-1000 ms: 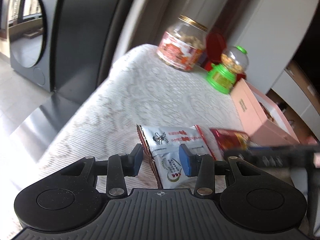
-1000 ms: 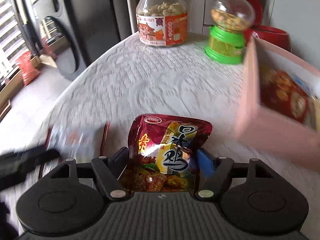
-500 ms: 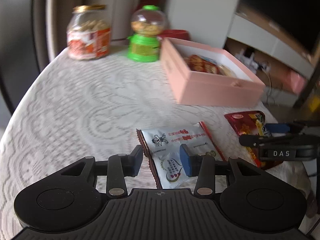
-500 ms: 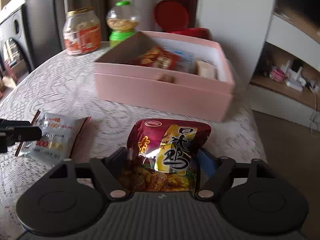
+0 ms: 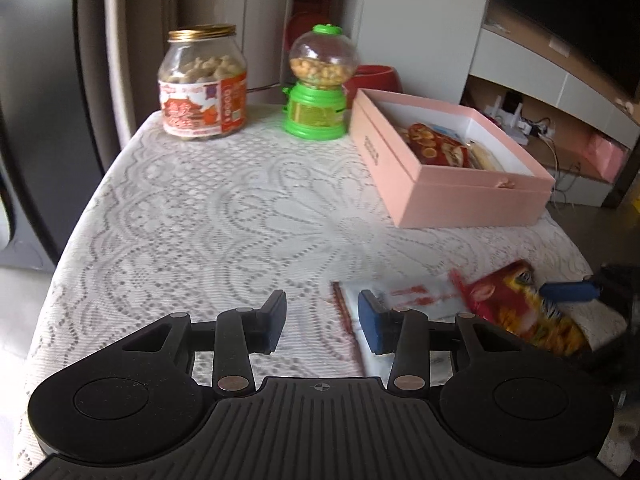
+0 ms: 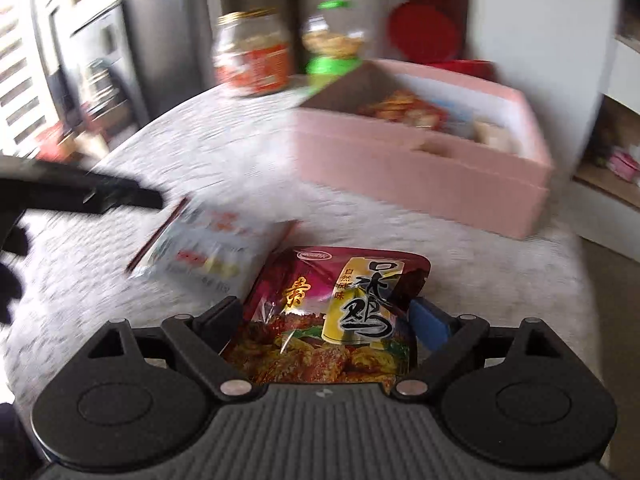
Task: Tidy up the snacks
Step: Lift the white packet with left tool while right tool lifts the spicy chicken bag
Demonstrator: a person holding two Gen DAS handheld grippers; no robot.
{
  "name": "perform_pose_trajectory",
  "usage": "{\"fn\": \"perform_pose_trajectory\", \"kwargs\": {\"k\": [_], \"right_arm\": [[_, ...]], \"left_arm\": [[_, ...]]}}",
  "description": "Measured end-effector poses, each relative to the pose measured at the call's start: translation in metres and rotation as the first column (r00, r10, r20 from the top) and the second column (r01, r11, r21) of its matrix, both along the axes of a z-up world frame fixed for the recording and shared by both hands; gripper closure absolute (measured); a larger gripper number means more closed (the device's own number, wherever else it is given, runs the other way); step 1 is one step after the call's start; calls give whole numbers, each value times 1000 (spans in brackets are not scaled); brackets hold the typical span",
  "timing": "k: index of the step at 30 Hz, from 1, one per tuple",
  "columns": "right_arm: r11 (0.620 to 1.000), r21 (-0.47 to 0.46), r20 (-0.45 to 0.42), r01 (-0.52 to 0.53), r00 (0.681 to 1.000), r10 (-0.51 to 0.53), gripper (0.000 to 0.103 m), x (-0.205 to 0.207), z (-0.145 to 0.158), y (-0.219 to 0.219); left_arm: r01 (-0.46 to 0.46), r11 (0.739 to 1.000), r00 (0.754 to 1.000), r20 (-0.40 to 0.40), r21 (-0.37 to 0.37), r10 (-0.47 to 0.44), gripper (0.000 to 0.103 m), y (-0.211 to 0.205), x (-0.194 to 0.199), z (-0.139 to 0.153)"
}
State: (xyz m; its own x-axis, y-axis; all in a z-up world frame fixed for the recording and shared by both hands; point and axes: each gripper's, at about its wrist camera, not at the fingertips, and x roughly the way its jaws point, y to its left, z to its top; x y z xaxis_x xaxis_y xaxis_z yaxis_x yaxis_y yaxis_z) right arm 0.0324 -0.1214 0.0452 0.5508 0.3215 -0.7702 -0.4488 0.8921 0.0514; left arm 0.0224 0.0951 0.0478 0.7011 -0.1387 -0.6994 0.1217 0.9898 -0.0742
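So far, only some snacks lie in the pink box (image 5: 472,200) at the desk's (image 5: 208,216) far right. The left tool (image 5: 322,318) is half open and empty, beside the white packet (image 6: 208,252). The right tool (image 6: 326,320), just opening wide, has the red packet (image 6: 340,312) loose between its jaws near the front edge.

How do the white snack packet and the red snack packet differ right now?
The white snack packet is pale with red edging; the red snack packet is dark red with yellow print. The white one lies free on the tablecloth, outside the left tool; the red one sits between the right tool's fingers. Neither is in the pink box.
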Motion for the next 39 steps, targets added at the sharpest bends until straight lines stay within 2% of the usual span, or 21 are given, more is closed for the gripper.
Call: {"fn": "perform_pose_trajectory", "kwargs": {"k": [3,5,7,11,17,21,24,26,29,31,33,35,37,39], "right_arm": [[995,-74,34,-71,997,74,12,-5,-4,22],[994,-107,67,-36,997,44,12,3,-5,29],[995,-95,75,27,997,-20,12,20,-4,29],[988,-101,87,115,990,-106,12,46,-8,24],[991,-83,79,100,992,-94,12,37,-8,12],[992,-63,68,106,993,-101,12,25,-9,-3],[990,-70,88,119,990,-113,12,16,-9,-12],[987,-83,105,137,986,-128,12,12,-10,-17],[982,-79,112,172,980,-163,12,9,-11,-25],[979,-56,108,197,976,-190,12,8,-12,-32],[975,-31,103,221,971,-216,11,9,-13,-38],[969,-7,94,246,965,-245,10,10,-15,-45],[966,14,89,258,962,-258,10,10,-15,-48],[964,28,82,264,961,-265,9,10,-16,-50]], "left_arm": [[26,1000,1000,2,-11,-26,59,2,-1,0],[60,998,998,9,-6,-60,59,0,-4,0],[100,995,995,20,14,-100,59,-5,-9,2],[180,979,983,27,94,-183,59,-17,-18,5],[284,934,958,-20,217,-286,58,-44,-25,-1],[333,892,941,-59,306,-332,56,-69,-24,-12],[334,855,939,-63,397,-338,55,-85,-20,-22],[327,845,941,-63,424,-332,55,-91,-16,-24],[303,856,949,-53,418,-310,54,-92,-5,-25],[301,871,951,-51,388,-306,49,-92,1,-24],[324,884,944,-60,336,-324,29,-91,4,-24],[361,890,932,-76,278,-354,17,-91,7,-24],[382,889,924,-79,252,-374,16,-88,6,-23],[388,888,921,-80,246,-381,20,-84,4,-20]]}}
